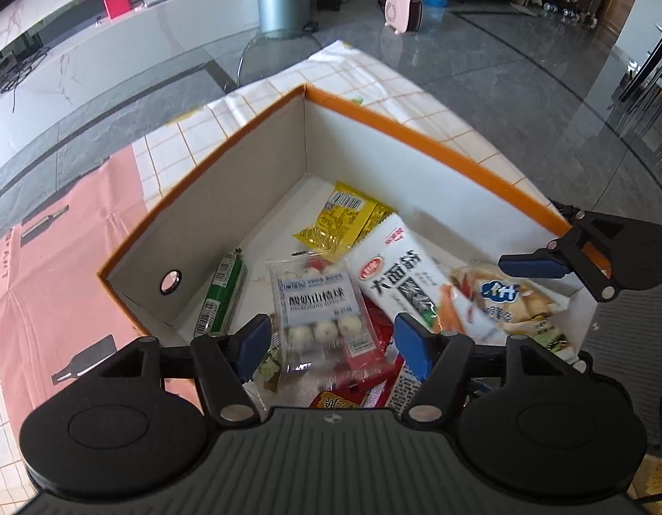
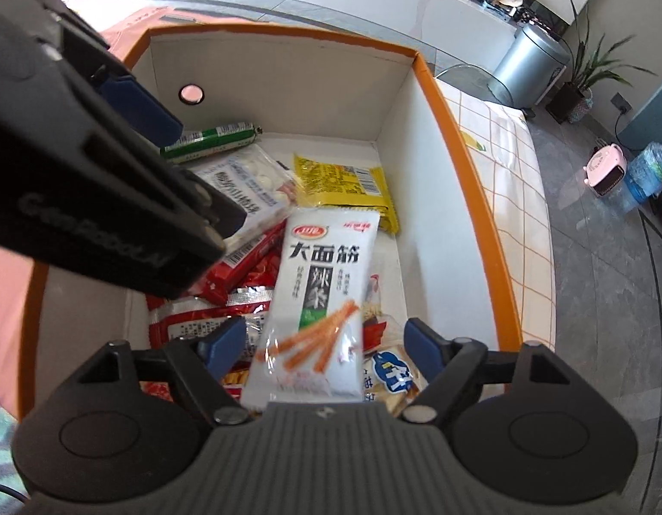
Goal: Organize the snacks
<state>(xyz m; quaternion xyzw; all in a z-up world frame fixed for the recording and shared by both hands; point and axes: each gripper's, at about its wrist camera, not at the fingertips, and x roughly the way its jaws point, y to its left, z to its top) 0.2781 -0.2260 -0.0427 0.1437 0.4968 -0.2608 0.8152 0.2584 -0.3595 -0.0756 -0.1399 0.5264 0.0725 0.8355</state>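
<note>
Both my grippers hang over the orange-rimmed box (image 1: 438, 146), jaws spread, gripping nothing. The white spicy-strip packet (image 2: 318, 300) lies between my right gripper (image 2: 322, 343) fingers, atop the pile; the hawthorn-ball bag (image 1: 318, 304) sits just ahead of my left gripper (image 1: 331, 343). Snacks look dropped loosely for storage.

Open-topped box (image 2: 464, 137) with tall white walls; entry is from above only. Bare floor remains at the far corner (image 1: 305, 197) and along the right wall (image 2: 399, 266). Elsewhere packets cover the bottom: sausage (image 1: 221, 296) against the left wall, yellow packet (image 2: 344, 180), white packet (image 2: 318, 300) lying over red ones (image 2: 245, 270). The left gripper (image 2: 129, 98) fills the near-left airspace.
</note>
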